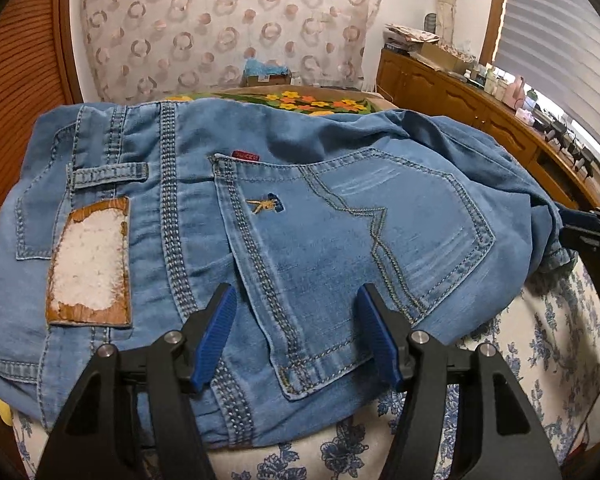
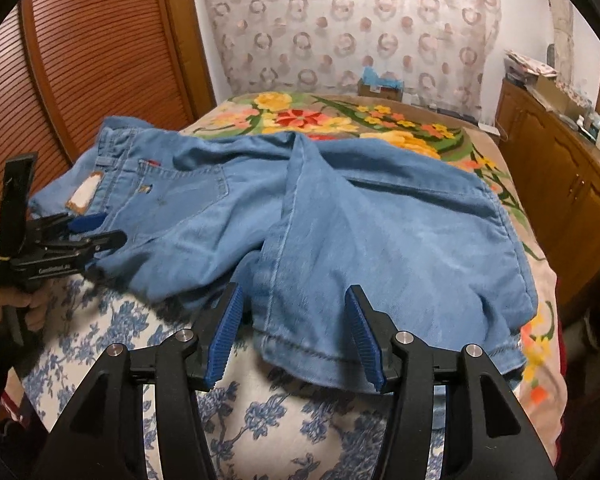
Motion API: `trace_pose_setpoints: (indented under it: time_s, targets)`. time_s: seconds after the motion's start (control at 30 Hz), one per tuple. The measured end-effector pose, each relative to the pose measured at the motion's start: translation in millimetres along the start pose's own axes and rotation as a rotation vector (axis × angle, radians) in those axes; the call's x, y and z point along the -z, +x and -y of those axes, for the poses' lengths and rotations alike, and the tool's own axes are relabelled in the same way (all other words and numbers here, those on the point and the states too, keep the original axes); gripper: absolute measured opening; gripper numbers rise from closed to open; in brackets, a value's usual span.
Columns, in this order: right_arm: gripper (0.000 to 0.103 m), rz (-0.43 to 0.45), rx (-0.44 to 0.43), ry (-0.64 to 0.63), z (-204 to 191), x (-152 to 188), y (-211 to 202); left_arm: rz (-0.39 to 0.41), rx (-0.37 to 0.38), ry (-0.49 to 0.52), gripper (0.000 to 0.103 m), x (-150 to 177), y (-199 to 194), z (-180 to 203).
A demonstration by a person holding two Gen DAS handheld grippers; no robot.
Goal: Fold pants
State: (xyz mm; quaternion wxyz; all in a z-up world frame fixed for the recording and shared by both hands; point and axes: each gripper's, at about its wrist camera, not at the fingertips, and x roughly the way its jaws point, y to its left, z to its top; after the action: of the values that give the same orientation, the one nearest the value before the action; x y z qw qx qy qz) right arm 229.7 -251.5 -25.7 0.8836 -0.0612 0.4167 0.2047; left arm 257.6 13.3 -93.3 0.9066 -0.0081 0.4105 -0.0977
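denim pants (image 2: 300, 216) rumpled on bed – worn leather patch (image 1: 90, 260)

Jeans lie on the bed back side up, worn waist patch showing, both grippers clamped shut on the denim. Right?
Not quite. The jeans do lie on the bed back side up with the worn patch showing, but neither gripper is clamped. The left wrist view shows the left gripper open over the back pocket; the right wrist view shows the right gripper open at the hem.

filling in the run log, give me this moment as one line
stage: mid fold | jeans: legs folded over, on bed | left gripper: open at waist end | right gripper: open at hem end, nothing held
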Motion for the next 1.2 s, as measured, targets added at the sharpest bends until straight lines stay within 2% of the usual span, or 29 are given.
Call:
trace_pose_setpoints:
  time_s: [0.17, 0.23, 0.3, 0.4, 0.57, 0.73, 0.93, 1.2]
  targets:
    - [0.053, -0.047, 0.024, -0.035, -6.5, 9.8, 13.1, 0.002, 0.003, 0.002, 0.063, -0.7, 1.5, 1.0]
    - [0.040, -0.060, 0.046, -0.068, -8.8, 12.1, 17.3, 0.003, 0.006, 0.003, 0.063, -0.4, 1.3, 0.6]
    - [0.019, -0.069, 0.063, -0.093, -6.4, 12.5, 19.0, 0.004, 0.005, 0.005, 0.063, -0.2, 1.2, 1.1]
    - [0.009, -0.044, 0.042, -0.071, 9.9, 5.9, 9.5, 0.004, 0.005, 0.005, 0.063, -0.5, 1.5, 1.5]
    - [0.006, 0.033, 0.080, -0.052, 37.1, -17.6, -13.8, 0.000, 0.006, 0.002, 0.063, -0.8, 1.4, 1.3]
    - [0.006, 0.109, 0.147, -0.047, 68.4, -56.1, -24.9, 0.002, 0.043, -0.068, 0.063, -4.5, -4.8, -8.1]
    - [0.006, 0.111, 0.139, 0.035, 110.9, -88.3, -9.7, 0.027, 0.020, -0.074, 0.063, -8.0, -18.7, -13.6]
    - [0.006, 0.058, 0.217, 0.038, 138.4, -106.1, 27.1, 0.037, 0.006, -0.073, 0.063, -12.0, -26.4, -26.1]
